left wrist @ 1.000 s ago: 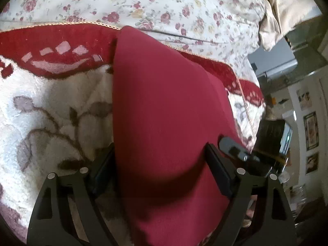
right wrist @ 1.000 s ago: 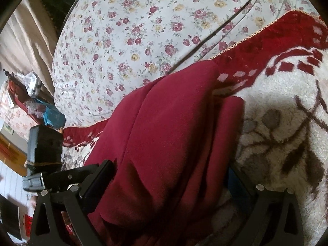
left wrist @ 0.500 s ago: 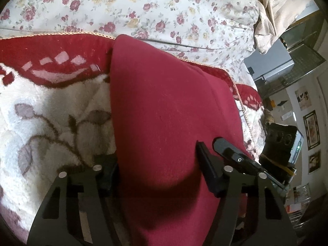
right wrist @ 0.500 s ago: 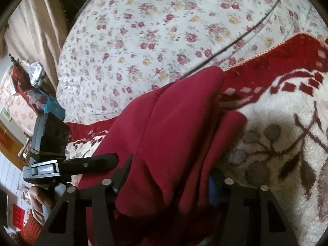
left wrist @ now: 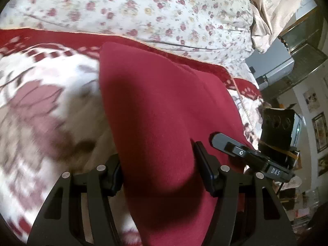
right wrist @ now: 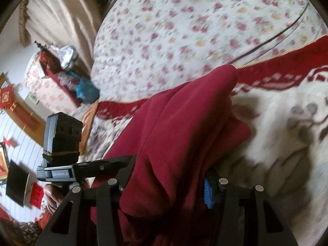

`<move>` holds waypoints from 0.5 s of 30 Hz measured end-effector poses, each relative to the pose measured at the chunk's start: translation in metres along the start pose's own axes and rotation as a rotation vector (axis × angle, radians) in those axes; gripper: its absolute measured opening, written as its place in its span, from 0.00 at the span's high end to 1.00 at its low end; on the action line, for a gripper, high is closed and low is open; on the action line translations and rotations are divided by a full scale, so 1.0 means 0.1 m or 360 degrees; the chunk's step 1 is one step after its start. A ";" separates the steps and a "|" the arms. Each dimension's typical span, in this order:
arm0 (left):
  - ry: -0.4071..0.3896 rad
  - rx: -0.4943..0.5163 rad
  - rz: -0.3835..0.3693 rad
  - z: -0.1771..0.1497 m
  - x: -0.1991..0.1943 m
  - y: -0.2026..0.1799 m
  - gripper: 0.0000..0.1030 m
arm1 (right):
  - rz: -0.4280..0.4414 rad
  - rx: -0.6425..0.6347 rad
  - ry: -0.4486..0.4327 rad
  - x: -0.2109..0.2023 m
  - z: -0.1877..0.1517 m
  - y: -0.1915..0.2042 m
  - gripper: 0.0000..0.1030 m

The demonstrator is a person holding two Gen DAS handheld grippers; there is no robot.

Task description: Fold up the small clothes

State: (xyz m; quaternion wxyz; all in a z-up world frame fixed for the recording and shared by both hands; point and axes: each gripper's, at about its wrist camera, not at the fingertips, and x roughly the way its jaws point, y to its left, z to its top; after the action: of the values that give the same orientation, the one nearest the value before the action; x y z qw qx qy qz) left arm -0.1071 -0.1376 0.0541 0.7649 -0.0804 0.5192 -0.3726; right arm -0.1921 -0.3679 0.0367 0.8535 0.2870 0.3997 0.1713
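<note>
A dark red garment (left wrist: 160, 94) lies lengthwise on a white fleece blanket with a red border (left wrist: 51, 102). Its near end bulges up between the fingers of my left gripper (left wrist: 156, 155), whose jaws are closing with both pads pressed into the cloth. In the right wrist view the same garment (right wrist: 184, 112) bunches in folds between the fingers of my right gripper (right wrist: 171, 164), also closing and pressing on it. The two grippers hold it side by side; a finger (left wrist: 223, 141) of the right one shows beside the left one.
A floral bedspread (left wrist: 143, 6) lies beyond the blanket. A beige curtain (left wrist: 266, 10) and a grey box (left wrist: 270, 67) stand at the right. A cluttered side stand (right wrist: 61, 71) sits off the bed's left; a person's hand (right wrist: 51, 194) grips the left tool.
Both pairs of jaws have narrowed from wide open onto the red garment. Both grippers have risen and shifted with the cloth's near end bunched between them.
</note>
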 end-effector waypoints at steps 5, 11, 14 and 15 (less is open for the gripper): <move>-0.0008 -0.0027 0.0041 -0.20 -0.06 0.09 0.40 | -0.0007 0.0013 0.0039 0.14 -0.15 0.11 0.51; -0.0007 -0.0099 0.0048 -0.24 0.02 0.20 0.38 | -0.0148 0.0110 0.0078 0.12 -0.18 -0.03 0.44; -0.0028 -0.0072 0.0133 -0.26 -0.06 0.16 0.36 | -0.0254 0.0032 0.0015 -0.08 -0.12 0.13 0.42; -0.0037 -0.0073 0.0156 -0.26 -0.08 0.16 0.35 | -0.0287 -0.0005 -0.0008 -0.14 -0.11 0.19 0.42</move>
State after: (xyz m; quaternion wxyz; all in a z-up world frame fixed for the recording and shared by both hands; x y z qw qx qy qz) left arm -0.1232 -0.1137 0.0399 0.7863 -0.0767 0.5219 -0.3218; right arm -0.2103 -0.3564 0.0507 0.8669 0.2491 0.4216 0.0936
